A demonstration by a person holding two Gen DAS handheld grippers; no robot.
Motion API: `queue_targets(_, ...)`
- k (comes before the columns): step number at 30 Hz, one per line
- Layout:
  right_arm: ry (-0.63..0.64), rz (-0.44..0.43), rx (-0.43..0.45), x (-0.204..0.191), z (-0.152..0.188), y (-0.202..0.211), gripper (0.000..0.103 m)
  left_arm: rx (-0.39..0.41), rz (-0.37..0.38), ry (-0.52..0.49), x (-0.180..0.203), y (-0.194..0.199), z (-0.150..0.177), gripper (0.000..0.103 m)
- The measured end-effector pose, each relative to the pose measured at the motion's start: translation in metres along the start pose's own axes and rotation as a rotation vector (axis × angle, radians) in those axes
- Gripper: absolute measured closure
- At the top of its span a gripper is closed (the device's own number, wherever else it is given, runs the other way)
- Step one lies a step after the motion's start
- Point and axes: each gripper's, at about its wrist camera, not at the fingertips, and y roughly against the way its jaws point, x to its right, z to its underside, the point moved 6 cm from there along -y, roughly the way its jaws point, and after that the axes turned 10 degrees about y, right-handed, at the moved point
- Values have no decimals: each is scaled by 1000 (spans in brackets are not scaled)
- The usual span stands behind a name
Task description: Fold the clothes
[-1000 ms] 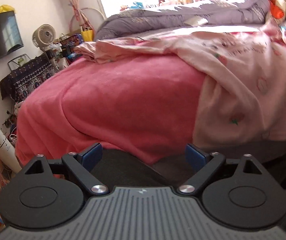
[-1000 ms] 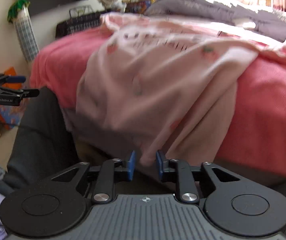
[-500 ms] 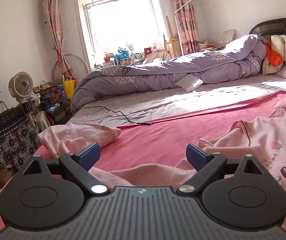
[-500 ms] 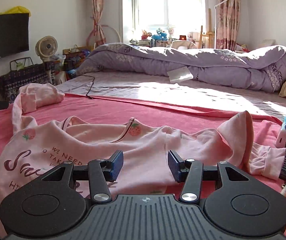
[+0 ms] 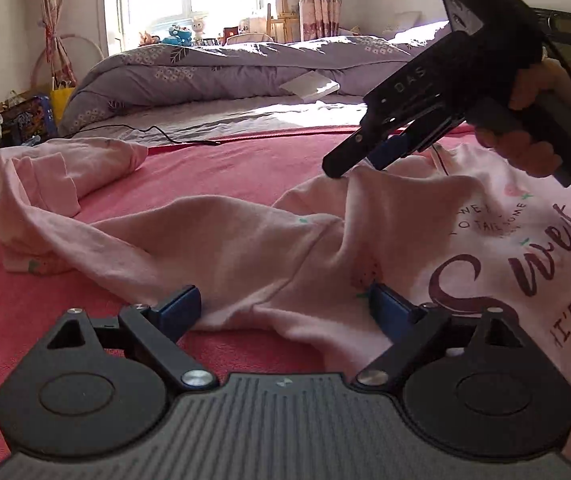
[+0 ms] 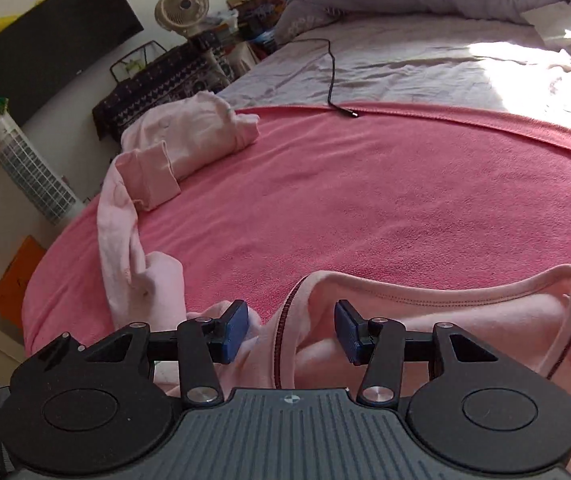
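A pale pink sweatshirt (image 5: 245,248) with dark "Sweet" lettering lies rumpled on the pink blanket (image 5: 225,168). My left gripper (image 5: 283,308) stands open just above a fold of its cloth, and the fold lies between the wide-set pads without being pressed. My right gripper (image 5: 355,162), held in a hand, dips onto the shoulder near the collar. In the right wrist view that gripper (image 6: 291,332) straddles the ribbed collar edge (image 6: 281,344). Its jaws are closing, with a gap still on both sides. A long sleeve (image 6: 125,240) trails left to a bunched cuff (image 6: 153,176).
A purple duvet (image 5: 225,68) is heaped along the far side of the bed, with a white book (image 5: 309,86) against it. A black cable (image 6: 331,72) runs across the grey sheet. Off the bed's left edge stand a tower fan (image 6: 33,168) and a round fan (image 6: 183,8).
Both grippers rose from the bed's side to over its top. The sweatshirt, hanging over the edge before, now lies on the blanket. The right jaws widened and moved to the collar.
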Motion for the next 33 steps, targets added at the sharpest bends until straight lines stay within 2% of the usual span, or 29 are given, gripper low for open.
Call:
queue_targets(2, -56, 54, 18, 1, 1, -11, 93, 15, 4, 6, -1, 4, -1, 10)
queue_targets(3, -71, 70, 54, 1, 0, -10, 93, 24, 9, 15, -2, 6, -1, 10)
queue_targets(5, -98, 43, 206, 1, -12, 6, 94, 45, 17, 44, -6, 11, -3, 10)
queue_targets(7, -123, 17, 282, 5, -29, 20, 94, 84, 17, 97, -16, 16, -11, 9)
queue_targets(9, -144, -3, 334, 13, -52, 28, 94, 131, -27, 148, -33, 19, -25, 8)
queue_targets(10, -153, -6, 352, 19, -62, 29, 94, 154, -72, 173, -47, 19, -32, 7)
queue_targets(12, -167, -18, 379, 28, -77, 29, 94, 161, -141, 251, -72, 14, -39, 7)
queue_targets(13, -172, -23, 379, 34, -80, 22, 94, 141, -150, 328, -88, 10, -39, 6)
queue_targets(14, -177, -28, 377, 40, -83, 14, 94, 111, -125, 411, -102, 5, -37, 6)
queue_targets(15, -186, -28, 350, 44, -81, 2, 94, 79, -78, 496, -113, -1, -33, 6)
queue_targets(17, -201, 9, 243, 56, -63, -33, 94, 93, -16, 587, -124, 1, -30, 4)
queue_targets(18, -207, 34, 191, 62, -52, -51, 94, 96, 12, 608, -126, 2, -32, 2)
queue_targets(20, -219, 19, 216, 63, -37, -64, 96, 91, 56, 647, -127, 0, -34, 1)
queue_targets(24, -215, 34, 205, 61, -36, -59, 95, 79, -17, 679, -131, -29, -51, 2)
queue_targets(25, -201, 45, 205, 58, -35, -58, 94, 91, -26, 688, -132, -35, -58, 5)
queue_targets(26, -198, 49, 209, 56, -33, -56, 94, 108, -41, 715, -136, -42, -65, 26)
queue_targets(27, -198, 53, 214, 54, -32, -54, 94, 119, -55, 741, -139, -47, -69, 40)
queue_targets(28, -212, 53, 219, 54, -33, -52, 93, 138, -59, 777, -147, -51, -74, 64)
queue_targets(29, -227, 53, 224, 55, -33, -48, 91, 158, -62, 815, -155, -55, -79, 95)
queue_targets(30, -237, 58, 230, 56, -36, -44, 91, 178, -65, 852, -164, -59, -84, 98)
queue_targets(32, -228, 58, 252, 54, -44, -33, 91, 234, -61, 887, -175, -51, -96, 98)
queue_targets(33, -216, 54, 269, 52, -49, -27, 91, 284, -56, 873, -179, -40, -106, 99)
